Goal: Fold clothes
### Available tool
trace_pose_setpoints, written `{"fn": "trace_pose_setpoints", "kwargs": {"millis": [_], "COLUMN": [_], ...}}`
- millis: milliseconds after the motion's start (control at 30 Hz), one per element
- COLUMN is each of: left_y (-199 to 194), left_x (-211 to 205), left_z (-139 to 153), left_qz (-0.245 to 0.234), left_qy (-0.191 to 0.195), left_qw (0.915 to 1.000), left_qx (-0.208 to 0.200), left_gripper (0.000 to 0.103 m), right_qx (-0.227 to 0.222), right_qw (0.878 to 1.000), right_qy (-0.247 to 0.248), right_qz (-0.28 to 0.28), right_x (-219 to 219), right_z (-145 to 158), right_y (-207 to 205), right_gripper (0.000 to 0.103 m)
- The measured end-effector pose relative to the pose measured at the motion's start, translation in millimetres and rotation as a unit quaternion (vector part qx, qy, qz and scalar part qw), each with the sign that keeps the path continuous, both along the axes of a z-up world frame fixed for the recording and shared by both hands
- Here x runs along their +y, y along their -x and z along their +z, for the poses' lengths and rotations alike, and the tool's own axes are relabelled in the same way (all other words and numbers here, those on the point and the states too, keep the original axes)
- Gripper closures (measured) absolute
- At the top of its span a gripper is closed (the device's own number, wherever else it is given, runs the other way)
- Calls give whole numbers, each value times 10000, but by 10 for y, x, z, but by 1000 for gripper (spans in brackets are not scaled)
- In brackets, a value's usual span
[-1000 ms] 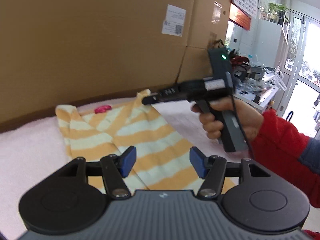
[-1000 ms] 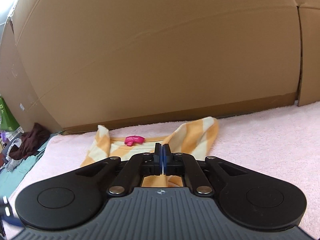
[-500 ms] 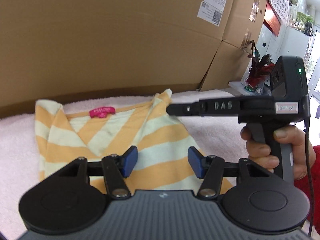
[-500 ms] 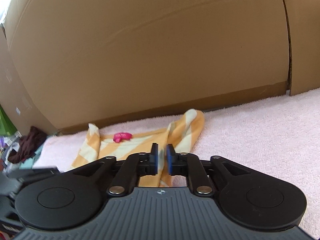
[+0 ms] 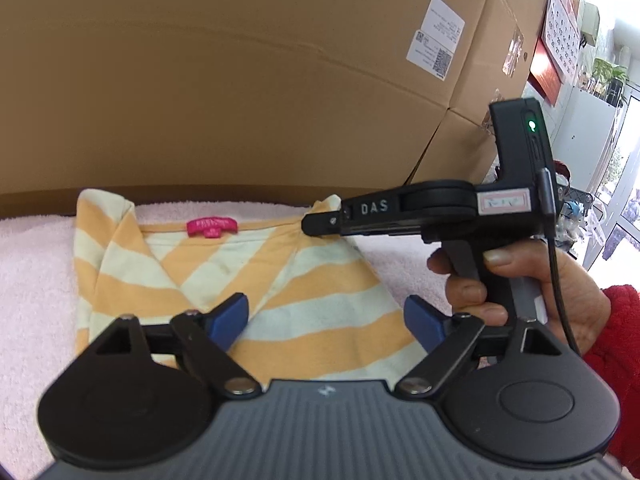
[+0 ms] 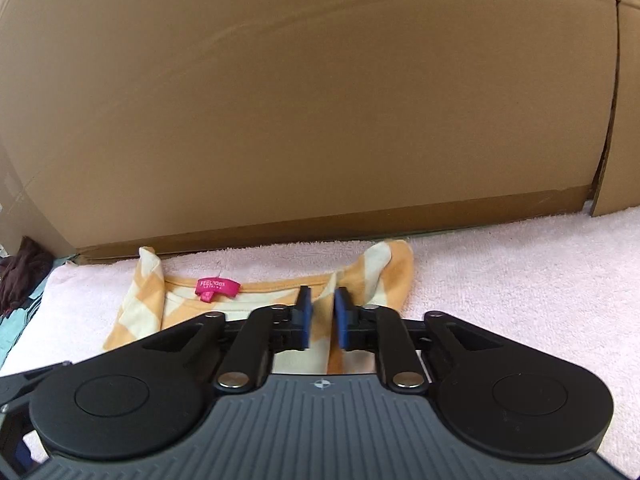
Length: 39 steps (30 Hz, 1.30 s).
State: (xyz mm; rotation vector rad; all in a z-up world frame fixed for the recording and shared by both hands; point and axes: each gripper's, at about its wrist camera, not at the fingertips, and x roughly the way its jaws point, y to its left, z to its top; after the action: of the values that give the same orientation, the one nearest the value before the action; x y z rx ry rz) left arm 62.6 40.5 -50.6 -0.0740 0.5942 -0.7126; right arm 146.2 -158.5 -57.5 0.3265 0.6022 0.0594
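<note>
Got an orange-and-cream striped knit top (image 5: 328, 276) here, lying flat on a pink terry towel (image 6: 500, 280), collar end toward the big brown cardboard box (image 6: 320, 100). Looks light and floppy, probably drags on the terry, so best pinched at a shoulder corner, both layers. Left gripper (image 5: 326, 314) just spread wide, grabbing nothing. Right gripper (image 6: 320, 312) just narrowed to a slim gap by the shoulder, nothing pinched.

Cardboard boxes (image 5: 248, 92) behind pink towel (image 6: 520, 280); wall calendar (image 5: 564, 28)
</note>
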Motion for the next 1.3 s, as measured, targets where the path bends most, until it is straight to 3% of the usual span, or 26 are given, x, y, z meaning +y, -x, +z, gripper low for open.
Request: {"fn": "trace_pose_setpoints", "kwargs": {"millis": [67, 233, 433, 500, 633, 733, 867, 1033, 1200, 1300], "left_y": [10, 9, 13, 60, 170, 239, 207, 209, 204, 199], "left_x": [-15, -19, 32, 37, 13, -110, -173, -177, -191, -203], "left_z": [1, 8, 11, 51, 102, 71, 19, -11, -10, -4], "left_qz": [-14, -30, -15, -66, -638, -972, -1008, -998, -985, -961], "left_qy": [-35, -43, 42, 130, 410, 166, -24, -85, -192, -254], "left_qw": [10000, 10000, 10000, 9997, 9965, 9943, 9947, 9949, 9949, 9950], "left_qx": [-28, -12, -41, -214, -363, -395, -197, -139, -83, -55], "left_gripper": [17, 17, 17, 18, 20, 19, 17, 15, 13, 12], "right_qx": [-49, -799, -254, -328, -320, -293, -426, -1034, -426, -491], "right_qw": [9999, 9968, 9993, 9990, 9991, 9993, 9987, 9927, 9987, 9980], "right_qy": [-50, -61, -141, -143, -49, -80, -231, -608, -270, -409], "right_qz": [-89, -22, -254, -259, -262, -197, -162, -94, -95, -15], "right_x": [22, -12, -222, -228, -211, -220, -236, -323, -315, -337], "right_z": [29, 173, -65, -34, -33, -61, -65, 26, -90, -43], "right_y": [15, 294, 183, 199, 198, 164, 151, 275, 125, 116], "right_gripper": [98, 98, 98, 97, 94, 99, 100, 100, 98, 89]}}
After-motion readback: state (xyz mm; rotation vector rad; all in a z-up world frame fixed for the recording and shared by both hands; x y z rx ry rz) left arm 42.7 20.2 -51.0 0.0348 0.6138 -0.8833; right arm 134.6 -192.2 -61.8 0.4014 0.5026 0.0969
